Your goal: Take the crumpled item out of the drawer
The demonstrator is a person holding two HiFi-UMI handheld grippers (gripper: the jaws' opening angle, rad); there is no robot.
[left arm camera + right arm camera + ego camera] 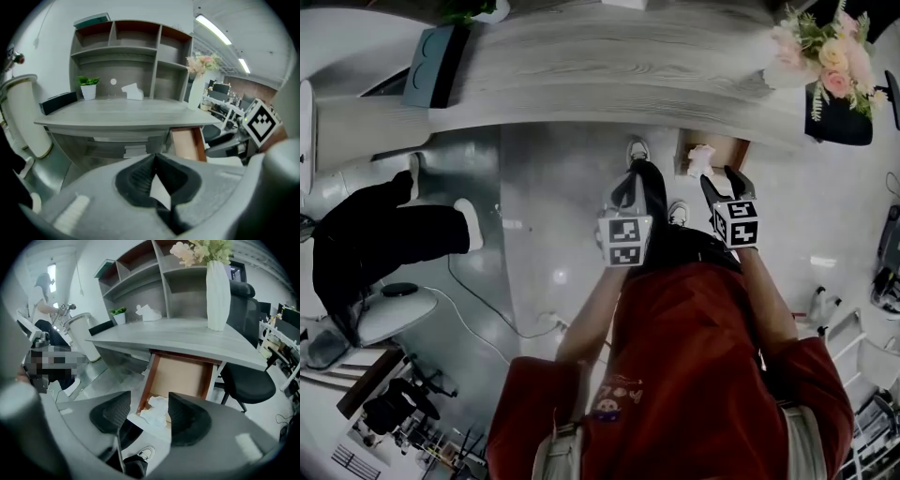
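1. Standing before the desk (pixel 609 66), I had the drawer (pixel 733 150) hanging open under its right part. The crumpled item (pixel 700 159), a white wad of paper, lay in the drawer's near left corner, close against the front and the left wall
2. My right gripper (pixel 722 178) hovered just near of that corner, jaws spread wide and nothing between them. In the right gripper view the wad showed through the gap, beyond the pads (pixel 112 416) and apart from both. I judged the wide spread was there so the whole bunch could pass between the pads rather than be poked by one
3. My left gripper (pixel 636 173) was held left of the drawer, its jaws pressed together at the tips and pinching nothing. As I read it, it had no part in the reach and sat aside so the right had the drawer's mouth to itself
4. By my judgement the task stood at the reach: the item was not yet touched, let alone lifted out
5. The next move called for lowering the right gripper over the wad and closing gently. The paper looked light and soft, so it would crush rather than resist. The risks were catching only a loose fold, or knocking a jaw on the left wall, the wad lying so tight to it
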